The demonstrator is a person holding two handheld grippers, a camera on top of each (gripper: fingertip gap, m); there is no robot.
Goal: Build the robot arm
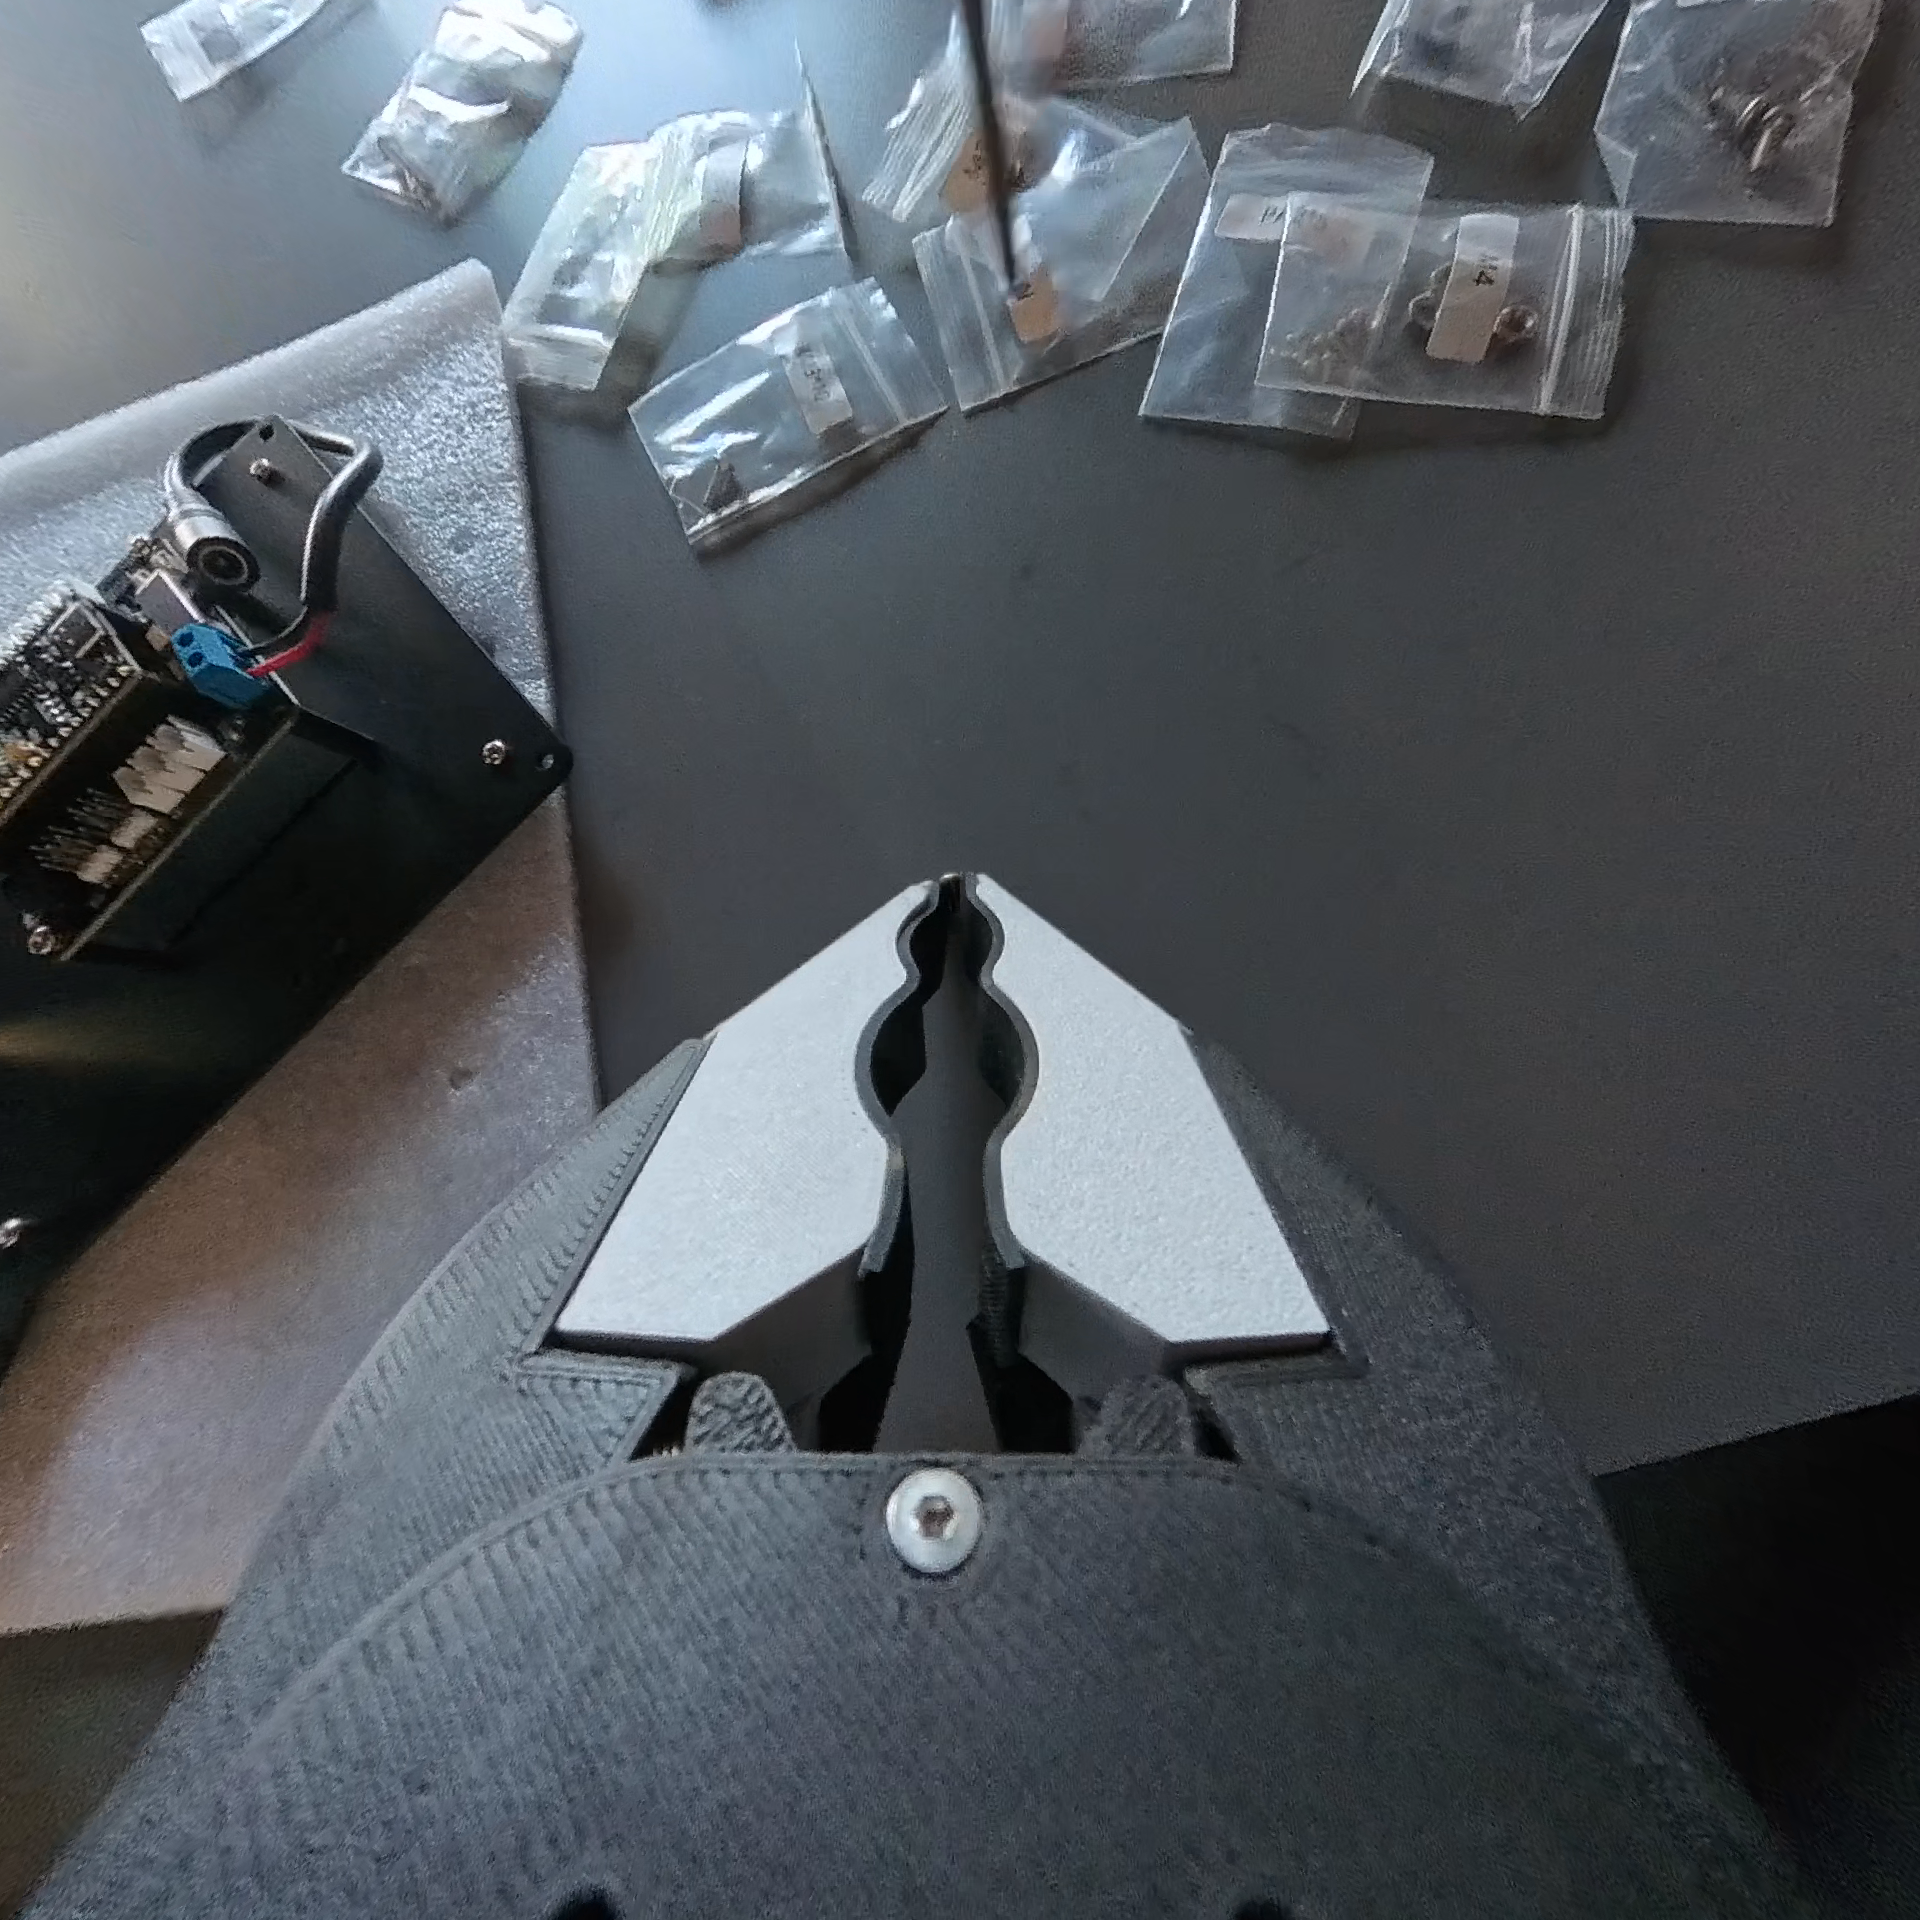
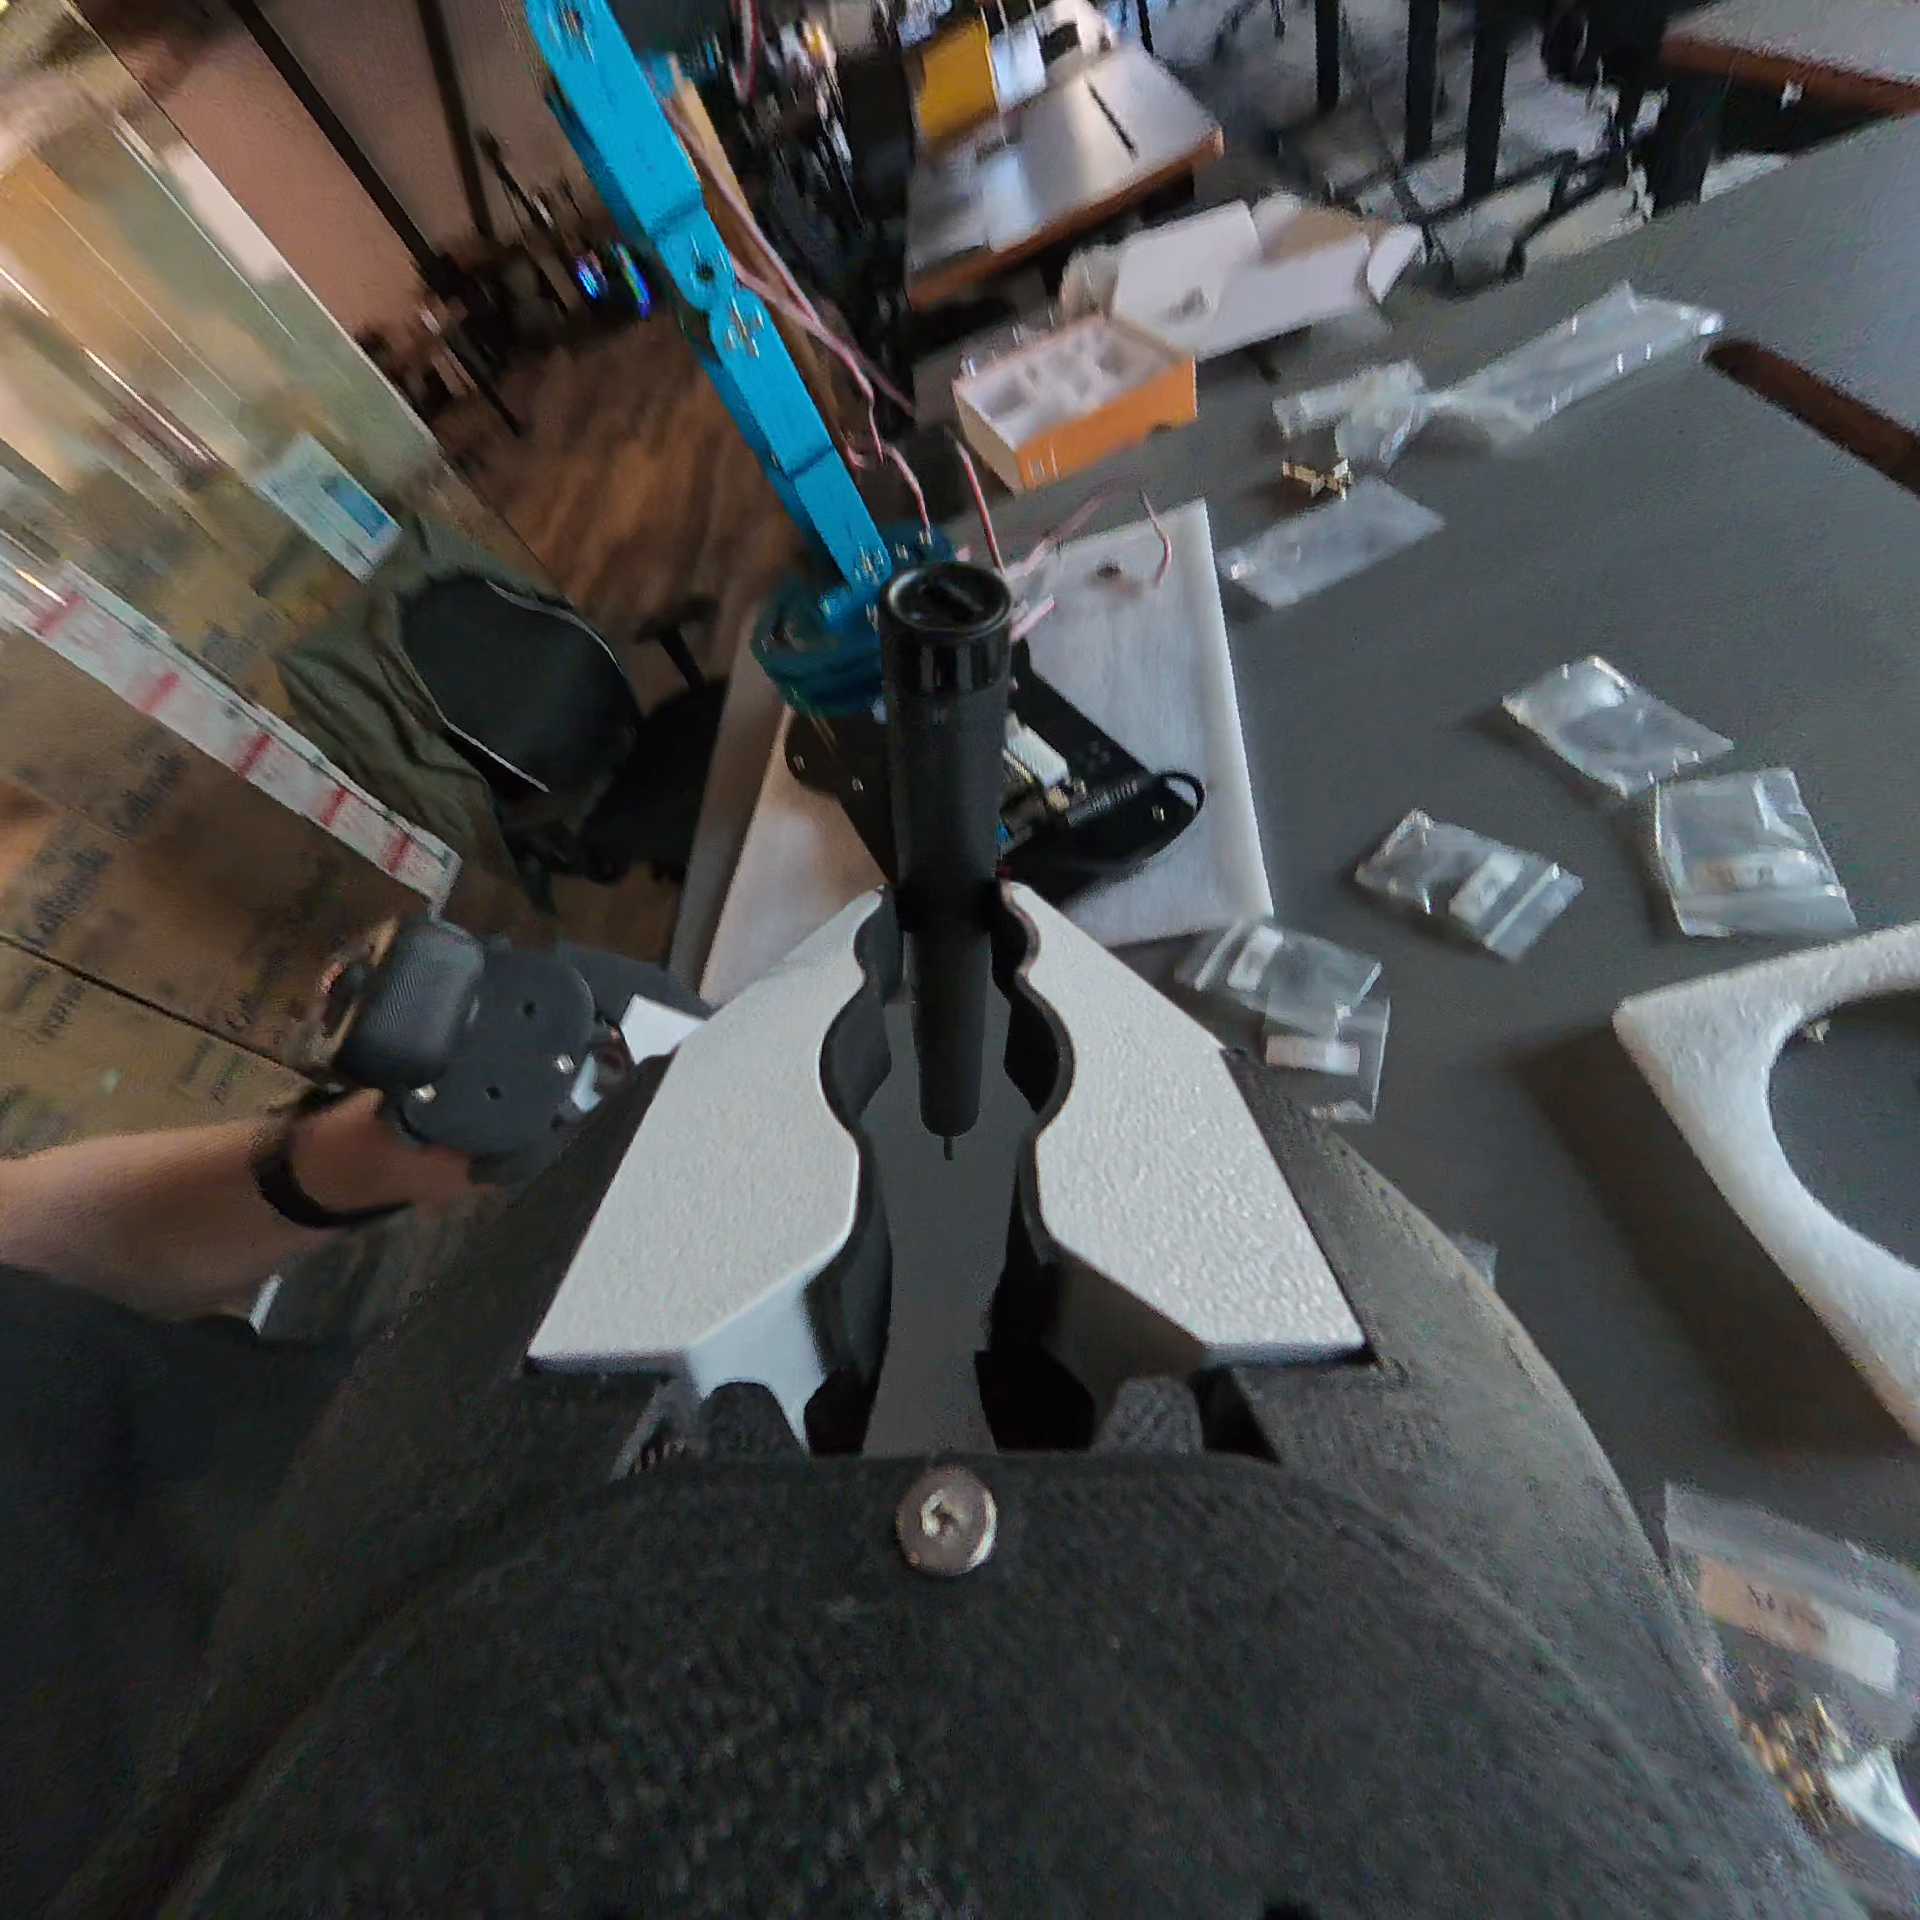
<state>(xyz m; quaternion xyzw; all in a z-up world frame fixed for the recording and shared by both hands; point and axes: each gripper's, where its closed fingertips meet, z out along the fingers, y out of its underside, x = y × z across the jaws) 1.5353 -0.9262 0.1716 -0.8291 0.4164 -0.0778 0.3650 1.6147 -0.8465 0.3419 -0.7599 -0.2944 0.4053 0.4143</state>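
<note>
My left gripper (image 1: 954, 885) is shut above the dark grey table (image 1: 1247, 727). A tiny dark speck shows at its tips; I cannot tell what it is. A black base plate with a circuit board (image 1: 156, 748) lies to its left on white foam (image 1: 436, 395). My right gripper (image 2: 943, 906) is shut on a black screwdriver (image 2: 940, 790), handle end pointing away and thin tip back toward the camera. Its thin shaft (image 1: 992, 156) shows in the left wrist view over clear bags of small hardware (image 1: 1434, 301). A blue robot arm (image 2: 717, 312) stands on the base plate (image 2: 1091, 821).
Several clear zip bags (image 2: 1465, 883) lie scattered on the table. A white foam piece with a round cutout (image 2: 1704, 1081) lies at the right. An orange-sided box (image 2: 1081, 405) and white boxes stand at the back. A person's hand holds the left gripper (image 2: 468, 1049) at the left. The gap from one gripper's tips to the other's is roughly 20 centimetres. My left tips are roughly 15 centimetres from the base plate (image 2: 1091, 821).
</note>
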